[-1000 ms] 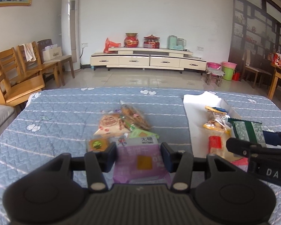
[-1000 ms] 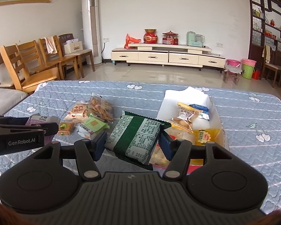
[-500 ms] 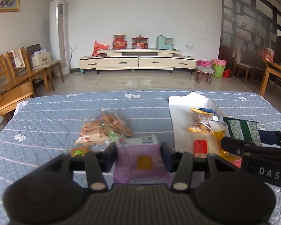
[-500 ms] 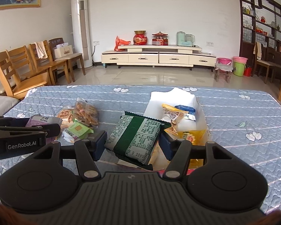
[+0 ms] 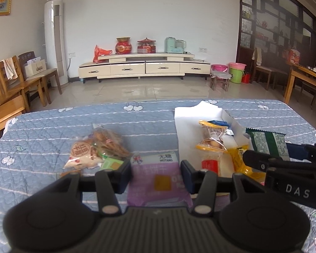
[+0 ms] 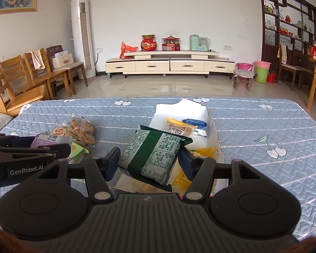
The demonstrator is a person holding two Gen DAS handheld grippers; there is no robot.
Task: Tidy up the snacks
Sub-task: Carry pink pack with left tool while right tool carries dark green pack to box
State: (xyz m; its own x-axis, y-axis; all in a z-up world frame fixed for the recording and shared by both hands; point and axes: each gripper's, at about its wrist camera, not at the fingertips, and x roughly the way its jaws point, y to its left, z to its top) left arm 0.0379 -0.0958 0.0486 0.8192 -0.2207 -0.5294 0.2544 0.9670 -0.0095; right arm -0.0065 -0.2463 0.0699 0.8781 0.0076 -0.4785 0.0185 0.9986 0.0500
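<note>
Blue quilt right of white box lies bare; loose snack pile crowds left side, box interior packed with packets.

On the quilted table, the open box holds several packets; a loose snack pile lies to its left, apart.

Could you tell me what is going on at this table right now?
A person is sorting snacks with a handheld gripper in each hand. The left gripper is shut on a purple biscuit packet. The right gripper is shut on a green snack packet, held over the white box, which already holds several packets. More snacks lie in a loose pile on the blue quilted cover.
</note>
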